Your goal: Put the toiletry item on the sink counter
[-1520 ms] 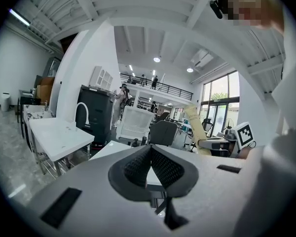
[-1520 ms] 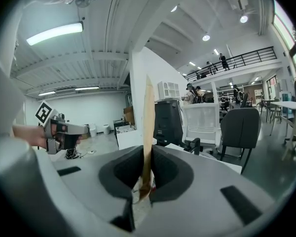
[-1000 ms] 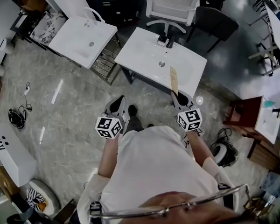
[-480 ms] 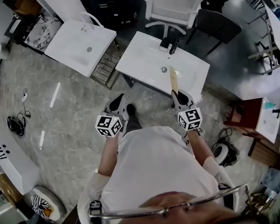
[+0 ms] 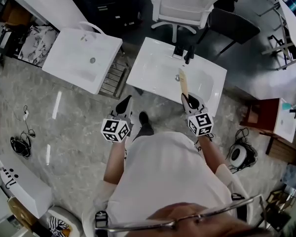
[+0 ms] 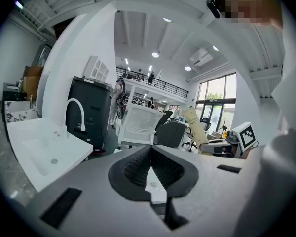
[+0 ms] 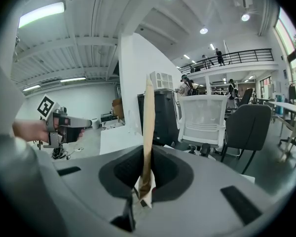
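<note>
In the head view the toiletry item (image 5: 183, 83) is a long, flat tan packet that stands up from my right gripper (image 5: 188, 100), which is shut on its lower end. Its top reaches over the front of the white sink counter (image 5: 150, 65). In the right gripper view the packet (image 7: 148, 122) rises straight out from between the pads. My left gripper (image 5: 124, 104) is held level beside the right one, over the floor just short of the counter. Its pads (image 6: 138, 168) meet with nothing between them. The left gripper view also catches the packet (image 6: 195, 127) off to the right.
A black faucet (image 5: 188, 54) stands at the counter's far edge. A second white sink (image 5: 81, 58) is to the left, with a slatted rack (image 5: 113, 78) between the two. A white chair (image 5: 180, 4) and a dark chair (image 5: 230, 23) stand behind. Cables (image 5: 20, 146) lie on the floor at left.
The sink counter has come closer to both grippers, and the packet's top now stands over the basin. Both grippers keep their hold and spacing.
</note>
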Tool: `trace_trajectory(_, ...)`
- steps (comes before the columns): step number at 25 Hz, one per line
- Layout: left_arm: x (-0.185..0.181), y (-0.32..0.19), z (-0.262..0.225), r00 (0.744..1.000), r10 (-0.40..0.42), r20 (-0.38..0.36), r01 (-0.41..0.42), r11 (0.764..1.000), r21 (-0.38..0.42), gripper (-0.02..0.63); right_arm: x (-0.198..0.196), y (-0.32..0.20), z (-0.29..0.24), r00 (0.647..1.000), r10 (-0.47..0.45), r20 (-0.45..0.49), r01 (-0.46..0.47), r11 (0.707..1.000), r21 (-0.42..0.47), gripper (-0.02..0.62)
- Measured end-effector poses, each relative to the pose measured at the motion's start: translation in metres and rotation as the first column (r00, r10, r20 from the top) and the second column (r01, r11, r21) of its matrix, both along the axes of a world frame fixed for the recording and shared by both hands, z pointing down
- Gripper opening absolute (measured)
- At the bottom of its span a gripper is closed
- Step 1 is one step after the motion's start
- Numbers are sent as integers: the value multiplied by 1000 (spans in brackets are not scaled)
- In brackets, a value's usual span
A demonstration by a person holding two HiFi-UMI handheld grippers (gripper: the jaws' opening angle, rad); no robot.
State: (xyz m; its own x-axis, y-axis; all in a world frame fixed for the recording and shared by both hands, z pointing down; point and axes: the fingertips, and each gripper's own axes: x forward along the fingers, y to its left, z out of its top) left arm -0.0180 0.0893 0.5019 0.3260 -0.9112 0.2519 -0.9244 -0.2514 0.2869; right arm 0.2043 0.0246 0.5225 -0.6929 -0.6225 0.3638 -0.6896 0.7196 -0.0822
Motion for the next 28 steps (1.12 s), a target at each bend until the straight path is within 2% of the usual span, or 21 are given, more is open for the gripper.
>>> trace_trajectory(8,-47,-63,4,993,115,-12,-115,993,-2,5,-50,-41,-5,996,80,-36,-79,997,13,38)
trace_trajectory(18,-82,-112,16,973,230,-35,-230,973,-10,5,-83,-71,-1,980,176,-88,-176,984,9,38)
trace_trajectory(24,-80,-124,18,967,246,-62,-247,969,-5,5,-82,-76,-1,975,190,-119,-191,982,5,38)
trace_trajectory(28,-76,-128,19,964,254,-78,-256,966,-15,5,-87,-79,1,976,165,-140,-169,985,-20,38)
